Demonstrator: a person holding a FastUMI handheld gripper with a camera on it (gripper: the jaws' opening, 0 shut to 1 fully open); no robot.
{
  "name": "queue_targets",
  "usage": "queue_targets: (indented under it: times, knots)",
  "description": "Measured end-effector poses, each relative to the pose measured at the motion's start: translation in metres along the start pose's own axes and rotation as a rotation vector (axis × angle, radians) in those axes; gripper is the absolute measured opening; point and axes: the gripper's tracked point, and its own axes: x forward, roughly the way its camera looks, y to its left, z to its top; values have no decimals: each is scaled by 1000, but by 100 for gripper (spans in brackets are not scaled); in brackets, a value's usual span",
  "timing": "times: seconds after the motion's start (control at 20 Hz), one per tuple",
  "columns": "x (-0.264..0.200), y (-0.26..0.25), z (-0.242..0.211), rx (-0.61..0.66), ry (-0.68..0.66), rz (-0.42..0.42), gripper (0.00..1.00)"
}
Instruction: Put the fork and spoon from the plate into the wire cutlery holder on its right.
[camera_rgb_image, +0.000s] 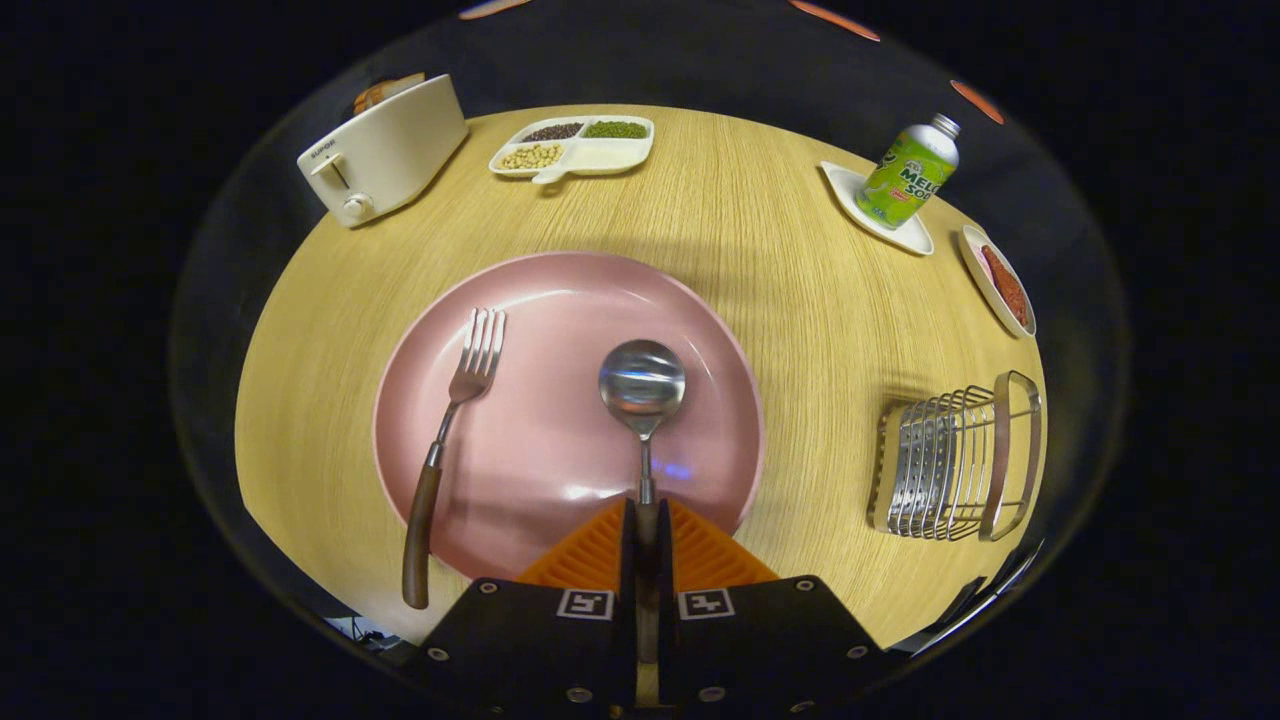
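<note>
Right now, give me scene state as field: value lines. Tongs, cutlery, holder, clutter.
tongs: tongs shut on the spoon handle
spoon: spoon bowl over the pink plate, handle running back between the fingers
fork: fork on the plate beside the spoon, handle end past the rim, untouched
holder: wire cutlery holder on the table beside the plate, nothing seen in it
clutter: toaster, divided tray, green bottle on a small dish

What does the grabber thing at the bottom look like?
The gripper has two flat fingers with ridged, grooved pads that narrow toward the tips. Behind them sit two black blocks, each carrying a small square black-and-white marker, with round screws dotted along their edges.
</note>
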Motion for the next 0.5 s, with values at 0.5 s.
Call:
queue_targets:
  times: [0.5]
  knots:
    - [-65, -13, 24, 65, -171, 2, 6]
